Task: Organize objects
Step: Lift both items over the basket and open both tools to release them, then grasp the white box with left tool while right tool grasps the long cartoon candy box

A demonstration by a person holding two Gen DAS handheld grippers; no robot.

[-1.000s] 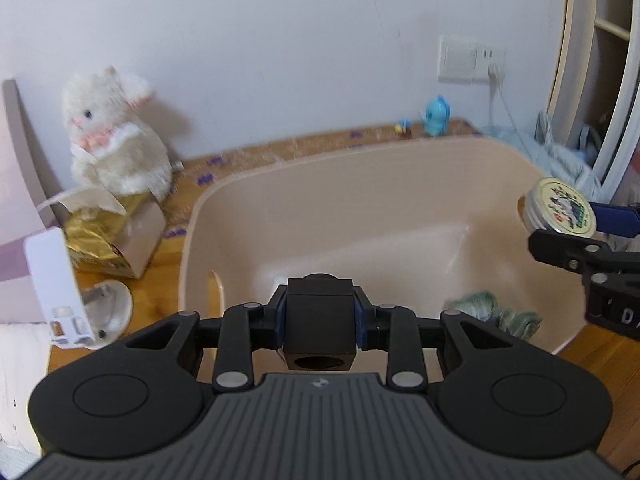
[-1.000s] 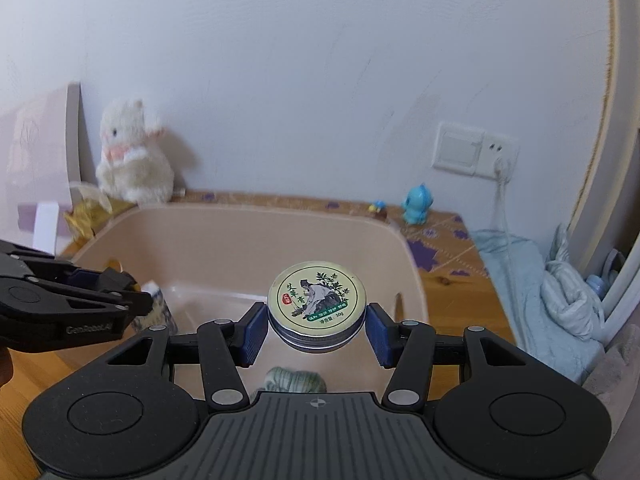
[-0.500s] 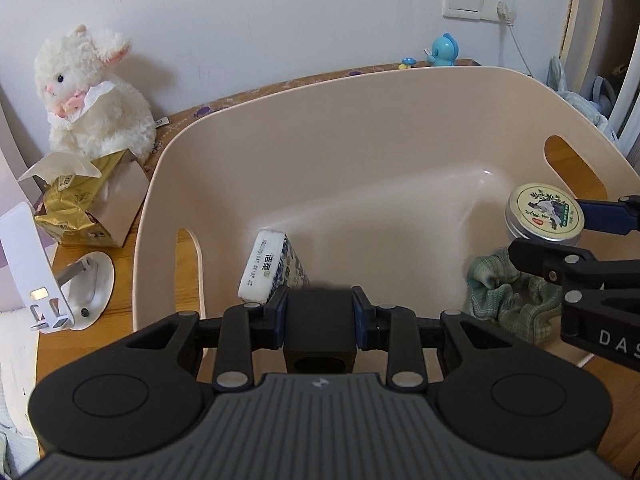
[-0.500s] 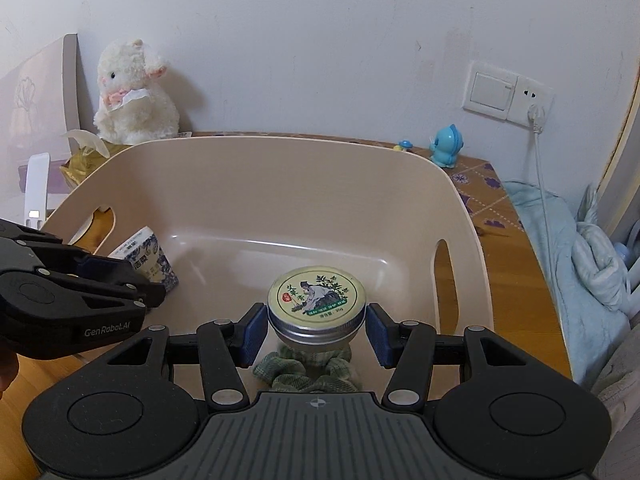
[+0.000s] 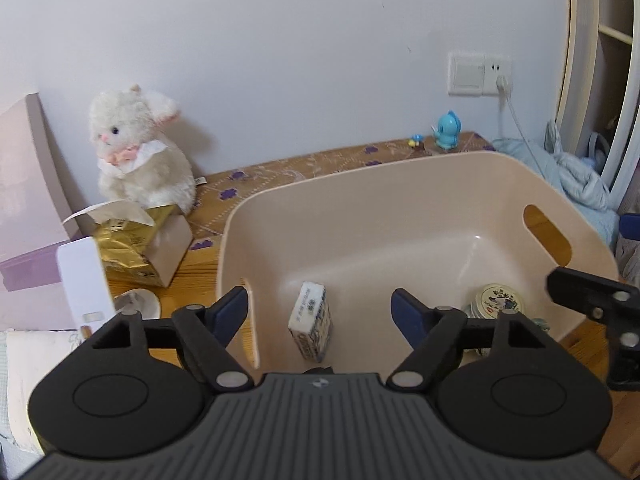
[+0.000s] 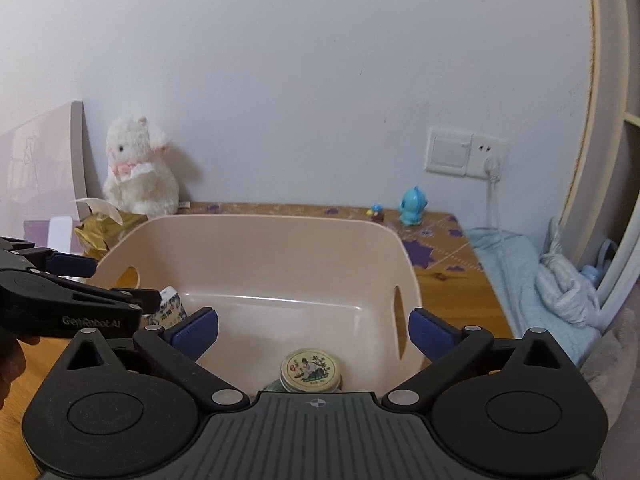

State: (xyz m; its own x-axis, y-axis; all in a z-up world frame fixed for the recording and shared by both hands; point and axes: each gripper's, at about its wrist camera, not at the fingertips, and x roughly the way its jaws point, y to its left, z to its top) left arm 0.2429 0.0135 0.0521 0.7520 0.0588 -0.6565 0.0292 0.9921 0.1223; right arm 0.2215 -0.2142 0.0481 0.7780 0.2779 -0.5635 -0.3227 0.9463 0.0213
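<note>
A beige plastic bin (image 5: 400, 184) (image 6: 264, 228) stands on the wooden desk. Inside it lie a small white and blue carton (image 5: 311, 326) (image 6: 170, 306), a round tin with a picture lid (image 5: 497, 300) (image 6: 311, 369) and a green cloth (image 6: 274, 385) under the tin. A small black tip (image 5: 320, 369) shows just past my left gripper body. My left gripper (image 5: 320, 312) is open and empty above the bin's near left side. My right gripper (image 6: 313, 330) is open and empty above the tin.
A white plush rabbit (image 5: 138, 152) and a gold tissue box (image 5: 140, 244) sit left of the bin, with a white stand (image 5: 86, 280) nearer. A blue toy (image 5: 448, 130) stands by the wall under a socket (image 5: 478, 74). Blue bedding (image 6: 532, 280) lies right of the desk.
Both grippers opened and drew back up. The left one let go of the black cube and the right one let go of the tin, which now rests in the bin.
</note>
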